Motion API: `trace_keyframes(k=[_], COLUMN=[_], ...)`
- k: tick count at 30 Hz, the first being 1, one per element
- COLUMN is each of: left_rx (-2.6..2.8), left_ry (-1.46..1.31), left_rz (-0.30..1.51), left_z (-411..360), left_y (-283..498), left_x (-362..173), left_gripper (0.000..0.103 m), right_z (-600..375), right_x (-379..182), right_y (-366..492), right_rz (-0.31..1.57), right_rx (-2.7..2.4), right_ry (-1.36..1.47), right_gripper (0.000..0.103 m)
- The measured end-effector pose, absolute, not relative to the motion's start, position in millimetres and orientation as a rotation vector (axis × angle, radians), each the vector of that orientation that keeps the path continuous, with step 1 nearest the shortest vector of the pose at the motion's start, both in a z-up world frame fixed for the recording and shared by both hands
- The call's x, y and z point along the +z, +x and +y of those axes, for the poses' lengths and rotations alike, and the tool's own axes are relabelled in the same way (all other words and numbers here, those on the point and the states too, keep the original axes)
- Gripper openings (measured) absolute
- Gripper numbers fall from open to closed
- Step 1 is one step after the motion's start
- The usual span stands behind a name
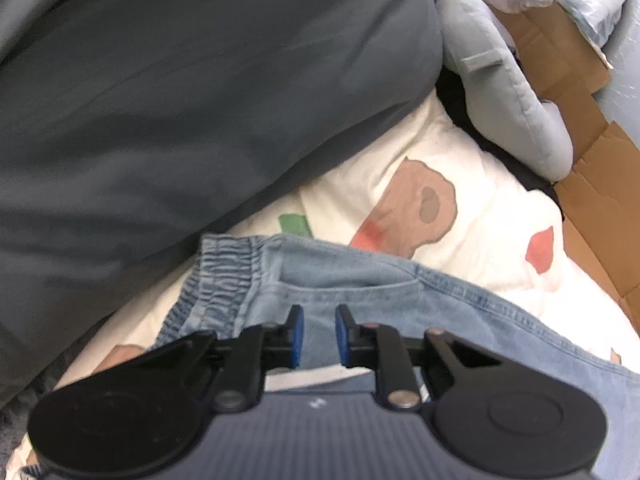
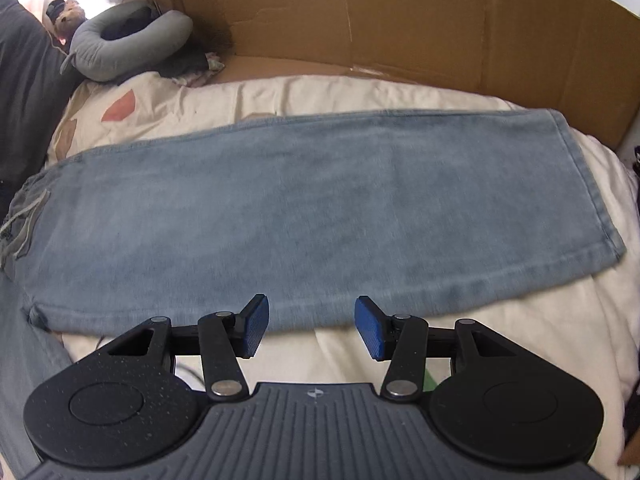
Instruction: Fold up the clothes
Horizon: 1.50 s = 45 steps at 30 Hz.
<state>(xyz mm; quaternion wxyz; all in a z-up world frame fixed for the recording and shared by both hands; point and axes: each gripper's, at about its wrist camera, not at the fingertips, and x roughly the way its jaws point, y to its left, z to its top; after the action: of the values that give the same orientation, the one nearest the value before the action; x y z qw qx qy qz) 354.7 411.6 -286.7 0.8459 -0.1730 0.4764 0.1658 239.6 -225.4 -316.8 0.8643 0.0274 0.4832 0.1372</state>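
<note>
The jeans point(image 2: 312, 208) are the landmark here, pale blue denim laid out long and flat on the cream printed duvet point(image 2: 480, 320) of the bed; in the right wrist view they run side to side, waistband end at the left with a drawstring point(image 2: 22, 220) showing, hem at the right; both legs look stacked one on the other, though I cannot tell that for certain. The right gripper point(image 2: 311, 326) hangs just off the near long edge of the jeans, jaws spread wide, blue pads clear of the cloth and holding nothing. Over in the left wrist view, the left gripper point(image 1: 319, 336) sits right above the waist end of the jeans, close by the elastic waistband point(image 1: 224, 276) and a pocket seam; its jaws stand only partly open, a narrow gap between the blue pads, with denim showing through the gap but nothing pinched. Beyond the jeans a grey neck pillow point(image 2: 128, 46) lies at the bed's far corner; brown cardboard point(image 2: 400, 28) stands along the far side; a dark grey pillow point(image 1: 180, 100) looms beside the waistband end.
</note>
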Motion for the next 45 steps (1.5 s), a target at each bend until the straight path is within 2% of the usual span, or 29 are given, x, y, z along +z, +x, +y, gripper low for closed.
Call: trace_keyframes(k=[13,17,28,34,38,45], left_rx=[0.393,0.386,0.443,0.403,0.364,0.302], left_ry=[-0.353,-0.330,-0.291,-0.282,-0.268,-0.235], left_rz=[1.142,1.192,1.134,1.148,1.125,1.252], left_z=[424,432,442,440,443,442], left_y=[354,365,388,391,380,367], left_x=[-325,-346,-359,-338,-311,-328], left_gripper=[0.014,0.003,0.003,0.003,0.011,0.011], right_z=[-209,-204,-204,-204,-203,-204], right_x=[-359,-366,-371,-372,-371,-370], right_y=[268,270,269,272,269,266], right_rz=[1.101,1.120,1.126,1.133,1.118,1.101], right_rx=[0.249,0.251,0.279,0.279,0.266,0.256], right_ry=[0.058,0.030,-0.016,-0.023,-0.013,0.006], right_gripper=[0.056,0.063,0.064,0.064,0.064,0.064])
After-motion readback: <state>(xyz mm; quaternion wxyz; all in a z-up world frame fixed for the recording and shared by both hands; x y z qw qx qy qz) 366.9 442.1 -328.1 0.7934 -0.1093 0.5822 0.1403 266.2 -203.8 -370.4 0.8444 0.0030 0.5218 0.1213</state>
